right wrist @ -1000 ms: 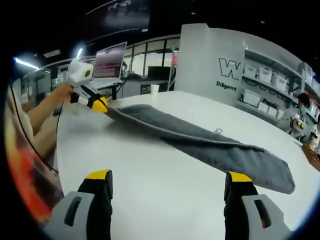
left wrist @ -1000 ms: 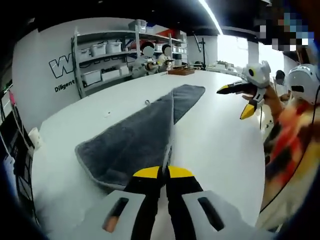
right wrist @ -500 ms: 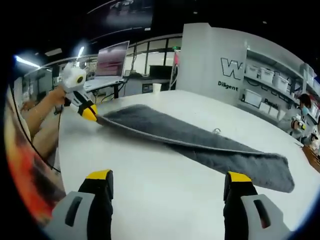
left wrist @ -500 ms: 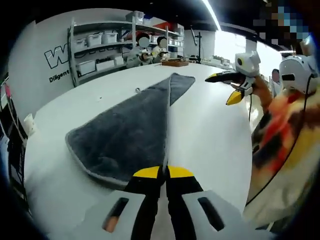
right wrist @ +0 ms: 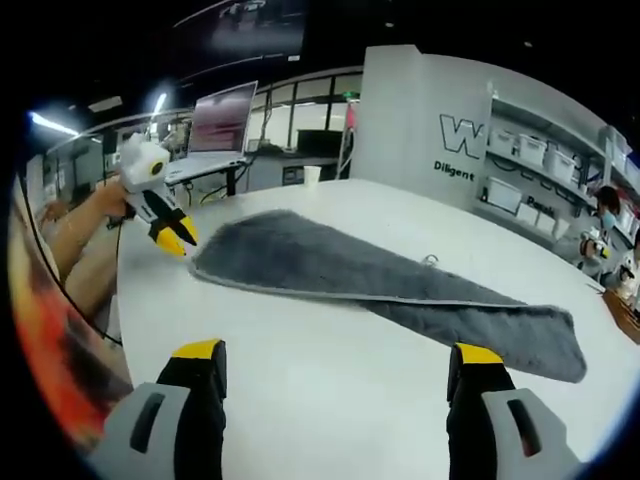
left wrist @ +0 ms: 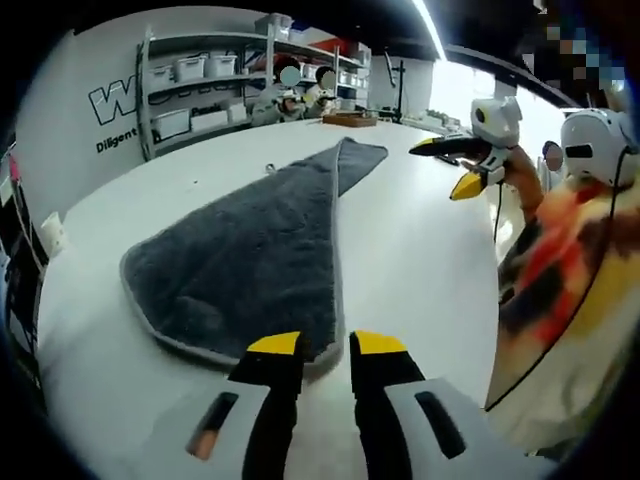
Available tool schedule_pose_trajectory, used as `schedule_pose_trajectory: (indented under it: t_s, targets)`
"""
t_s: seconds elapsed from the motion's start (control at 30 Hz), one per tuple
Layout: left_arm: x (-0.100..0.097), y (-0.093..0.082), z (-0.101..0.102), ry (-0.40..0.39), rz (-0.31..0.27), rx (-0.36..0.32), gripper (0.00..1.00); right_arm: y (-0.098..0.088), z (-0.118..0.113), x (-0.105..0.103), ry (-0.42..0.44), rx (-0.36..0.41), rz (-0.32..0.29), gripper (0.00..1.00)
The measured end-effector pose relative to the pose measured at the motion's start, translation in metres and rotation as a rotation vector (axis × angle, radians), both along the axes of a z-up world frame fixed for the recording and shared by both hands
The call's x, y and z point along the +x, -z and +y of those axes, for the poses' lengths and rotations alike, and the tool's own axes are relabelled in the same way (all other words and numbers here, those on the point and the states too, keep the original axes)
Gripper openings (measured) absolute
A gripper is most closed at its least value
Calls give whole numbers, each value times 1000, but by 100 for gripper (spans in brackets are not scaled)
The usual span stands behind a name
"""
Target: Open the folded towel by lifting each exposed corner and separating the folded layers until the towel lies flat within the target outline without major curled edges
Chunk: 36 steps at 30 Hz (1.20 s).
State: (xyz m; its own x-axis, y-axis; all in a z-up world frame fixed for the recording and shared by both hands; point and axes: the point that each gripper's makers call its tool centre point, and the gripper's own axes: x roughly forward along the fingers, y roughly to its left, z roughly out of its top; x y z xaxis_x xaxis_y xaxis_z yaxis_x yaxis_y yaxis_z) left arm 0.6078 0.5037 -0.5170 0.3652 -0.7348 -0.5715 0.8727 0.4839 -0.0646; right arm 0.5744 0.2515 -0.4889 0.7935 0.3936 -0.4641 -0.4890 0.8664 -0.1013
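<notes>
Towel: grey towel [left wrist: 250, 250] lying on the white table [left wrist: 420, 260], also seen in the right gripper view [right wrist: 400, 285]; one broad end rounded and spread, the far part narrowed where an edge is folded over along its length; a pale trimmed border runs round the near end.
Towel loop: small hanging loop [right wrist: 431, 262] standing up from the towel's long edge, about midway along.
Left tongs: [left wrist: 325, 345] yellow-tipped jaws a little apart with a narrow gap between them, holding nothing; the towel's near border lies just in front of the tips. In the right gripper view the same tongs [right wrist: 172, 240] hang tip-down just beside the towel's broad end, apart from the cloth, with a hand [right wrist: 105, 200] gripping the white body.
Right tongs: [right wrist: 335, 355] jaws spread wide, holding nothing, above bare table on the near side of the towel. In the left gripper view they [left wrist: 450, 165] are held up over the table edge, well apart from the towel, jaws parted.
Surroundings: shelving with white bins [left wrist: 200, 95] against a wall with dark lettering; a laptop [right wrist: 218, 125] on a desk beyond the table.
</notes>
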Motion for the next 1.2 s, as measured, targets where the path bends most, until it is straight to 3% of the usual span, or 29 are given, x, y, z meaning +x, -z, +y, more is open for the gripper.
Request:
schedule_pose_trajectory:
  t_s: [0.27,0.53,0.7,0.97,1.2]
  targets:
    - [-3,-28,-17,-71,-32,-135,43,3,4,0,-15,-5,16,91]
    - [-12,-31,-39,-106,-64,-165,83,5,5,3,-25,-17,26,90]
    - [-10,-37,-47,-128,-42,-278,98,7,2,4,-27,-28,41,90]
    - [-4,-31,-39,-188,-38,-280,100,4,-24,11,-20,-99,36,92]
    - [-6,-24,-37,-203,-42,-246,100,-8,-62,30,33,-84,13,91]
